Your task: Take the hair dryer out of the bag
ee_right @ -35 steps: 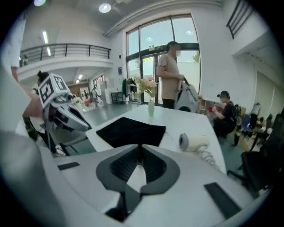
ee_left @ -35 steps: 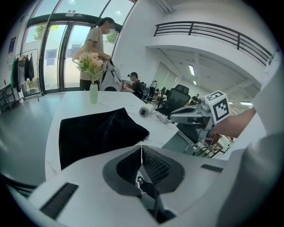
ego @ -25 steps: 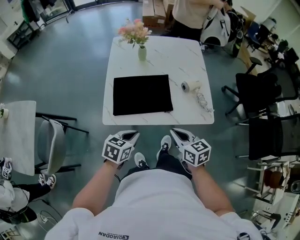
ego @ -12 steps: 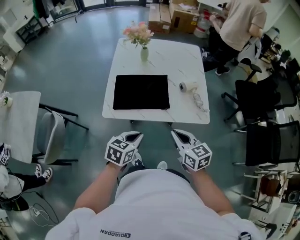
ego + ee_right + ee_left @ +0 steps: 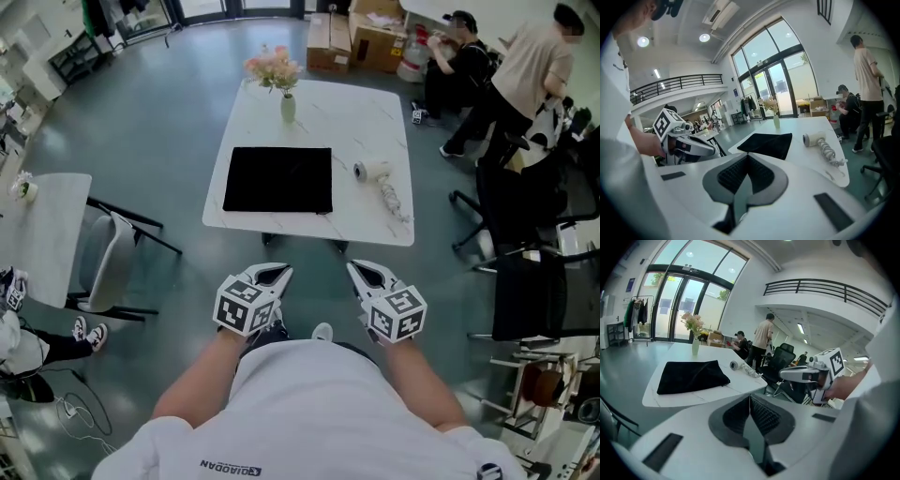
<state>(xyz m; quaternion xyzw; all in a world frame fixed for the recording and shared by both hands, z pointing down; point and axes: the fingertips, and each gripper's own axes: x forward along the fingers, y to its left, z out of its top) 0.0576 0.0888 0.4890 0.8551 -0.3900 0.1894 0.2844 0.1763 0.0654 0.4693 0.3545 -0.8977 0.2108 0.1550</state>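
Left tongs [image 5: 282, 273], right tongs [image 5: 355, 268] closed; hair dryer [image 5: 372, 171] beside bag [image 5: 278, 179]

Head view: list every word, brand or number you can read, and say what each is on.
"QIAODAN": on the shirt, near the bottom edge, seen upside down.
Boxes: any print is too small to read.
Nothing else legible.

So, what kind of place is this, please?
Probably an open office or workshop hall: black office chairs, cardboard boxes on the floor, tall glass doors and a railed balcony.
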